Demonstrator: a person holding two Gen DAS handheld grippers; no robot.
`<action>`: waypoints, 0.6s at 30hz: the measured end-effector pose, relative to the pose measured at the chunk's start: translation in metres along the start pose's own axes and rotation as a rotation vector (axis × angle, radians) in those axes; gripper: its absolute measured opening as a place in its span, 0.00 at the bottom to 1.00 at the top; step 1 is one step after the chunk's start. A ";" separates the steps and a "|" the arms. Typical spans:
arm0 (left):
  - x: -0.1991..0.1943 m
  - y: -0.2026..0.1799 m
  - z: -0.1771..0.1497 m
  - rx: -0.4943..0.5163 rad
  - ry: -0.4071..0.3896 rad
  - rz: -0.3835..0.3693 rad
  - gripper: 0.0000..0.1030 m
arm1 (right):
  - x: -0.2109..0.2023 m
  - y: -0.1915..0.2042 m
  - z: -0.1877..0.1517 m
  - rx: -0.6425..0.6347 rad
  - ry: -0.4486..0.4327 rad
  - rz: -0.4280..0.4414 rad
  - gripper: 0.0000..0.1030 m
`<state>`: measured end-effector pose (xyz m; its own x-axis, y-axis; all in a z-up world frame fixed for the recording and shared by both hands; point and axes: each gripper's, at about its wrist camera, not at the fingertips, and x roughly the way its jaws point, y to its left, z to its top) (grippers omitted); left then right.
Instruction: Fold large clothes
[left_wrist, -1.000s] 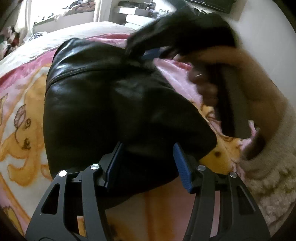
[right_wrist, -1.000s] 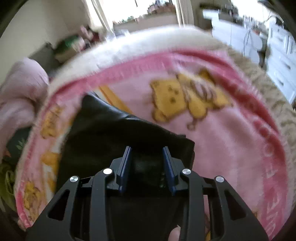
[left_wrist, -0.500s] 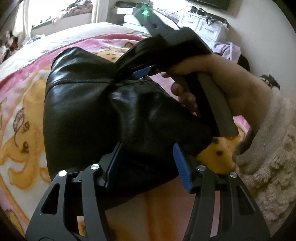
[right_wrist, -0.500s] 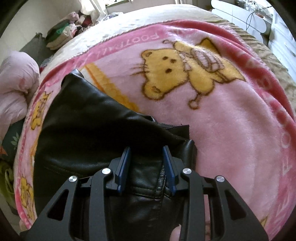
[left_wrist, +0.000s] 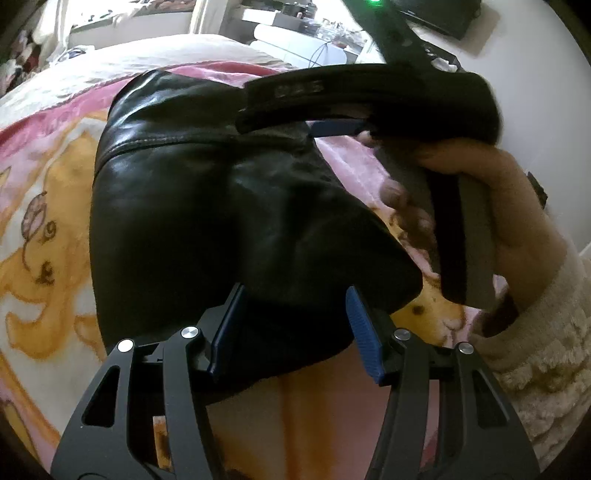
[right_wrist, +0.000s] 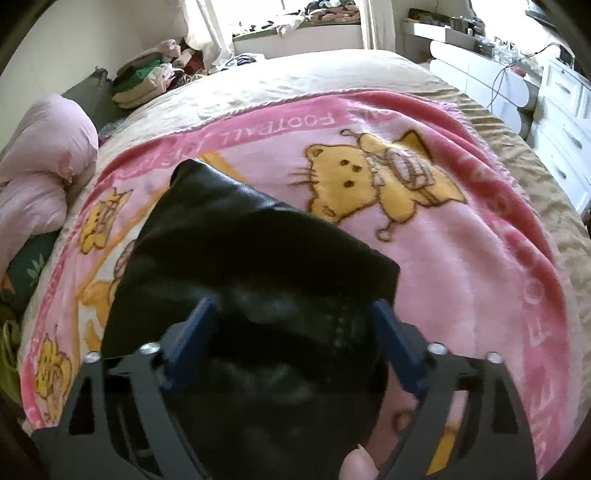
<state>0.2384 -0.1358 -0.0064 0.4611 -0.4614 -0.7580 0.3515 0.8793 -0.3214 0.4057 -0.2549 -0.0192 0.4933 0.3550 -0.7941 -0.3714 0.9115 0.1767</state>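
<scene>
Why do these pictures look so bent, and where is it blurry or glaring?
Both views: fisheye lenses curve the edges. Left wrist: window light glints on the black jacket; the right gripper is slightly soft. Right wrist: the right gripper is motion-blurred, the bright window washes out, and the blanket stays sharp.

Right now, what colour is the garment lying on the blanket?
Glossy black garment, like leather; it shows best in the left wrist view.
</scene>
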 end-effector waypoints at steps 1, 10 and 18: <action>-0.001 0.000 0.000 -0.001 0.004 -0.004 0.48 | -0.003 -0.001 -0.001 0.005 -0.001 0.004 0.90; -0.017 -0.004 -0.002 -0.008 -0.007 0.005 0.66 | -0.039 -0.009 -0.024 0.035 -0.019 -0.015 0.93; -0.038 0.001 -0.007 -0.028 -0.024 0.108 0.91 | -0.070 -0.007 -0.041 0.043 -0.057 0.005 0.94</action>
<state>0.2150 -0.1164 0.0182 0.5143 -0.3660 -0.7756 0.2760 0.9269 -0.2545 0.3419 -0.2947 0.0110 0.5361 0.3695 -0.7589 -0.3401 0.9174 0.2065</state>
